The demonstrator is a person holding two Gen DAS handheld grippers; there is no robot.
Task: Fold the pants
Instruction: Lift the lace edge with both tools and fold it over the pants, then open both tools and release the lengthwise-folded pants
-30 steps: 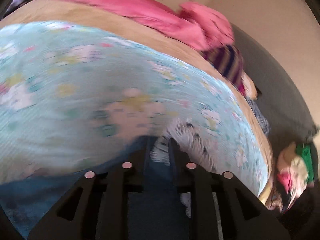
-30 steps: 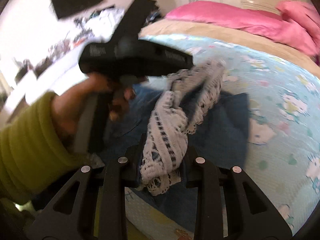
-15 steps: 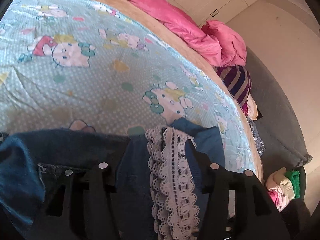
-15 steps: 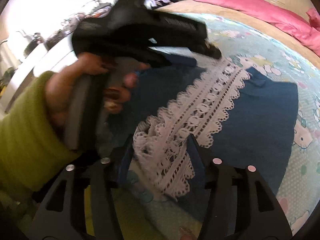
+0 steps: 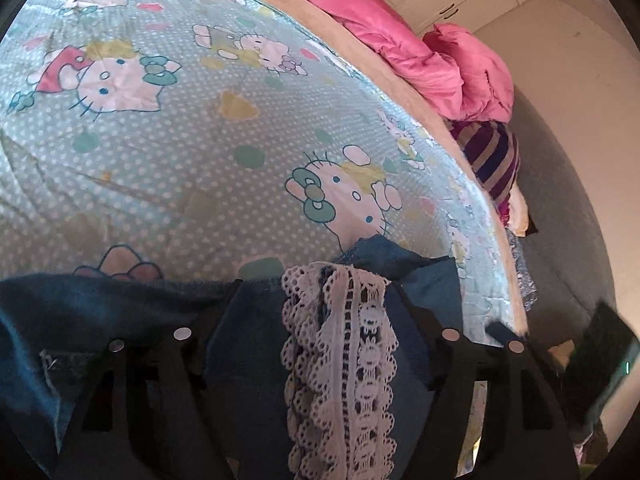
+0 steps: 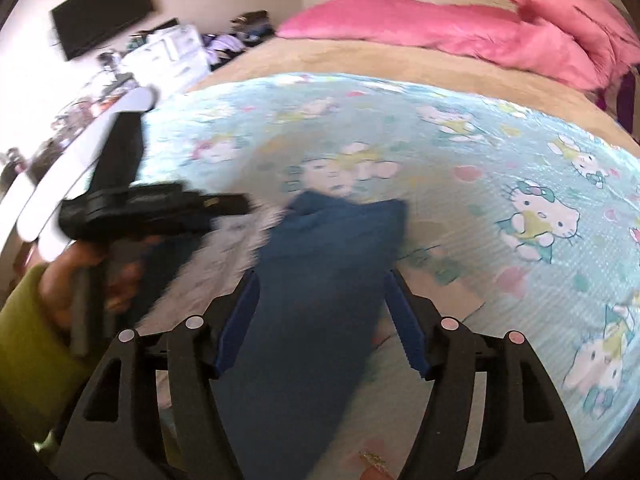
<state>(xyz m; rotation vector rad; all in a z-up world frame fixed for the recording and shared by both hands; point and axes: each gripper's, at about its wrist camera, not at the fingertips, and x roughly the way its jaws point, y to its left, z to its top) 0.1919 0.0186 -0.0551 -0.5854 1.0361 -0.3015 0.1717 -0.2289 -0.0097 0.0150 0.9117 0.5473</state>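
Blue denim pants (image 5: pixel 248 340) with a white lace strip (image 5: pixel 344 340) lie on the cartoon-print bedsheet (image 5: pixel 180 140). My left gripper (image 5: pixel 318 292) hangs low over them. Its jaws are opening, with the lace strip lying loose between the spread fingers. In the blurred right wrist view, a folded blue part of the pants (image 6: pixel 320 260) runs between the blue pads of my right gripper (image 6: pixel 322 304). Its jaws are opening too, and the cloth rests on the bed. A hand in a green sleeve (image 6: pixel 24 340) holds the left gripper (image 6: pixel 236 205) just left of that fold.
A pink duvet (image 6: pixel 440 32) lies across the head of the bed, on a tan blanket (image 6: pixel 360 56). Striped cloth (image 5: pixel 492 160) and other clothes sit by the bed's right edge. A wall TV (image 6: pixel 104 32) and a cluttered white dresser (image 6: pixel 168 48) stand at the far left.
Both grippers' jaws have spread apart and let go of the lace-trimmed pants, which now lie flatter on the bed. The right gripper has shifted sideways off the lace onto plain blue cloth.
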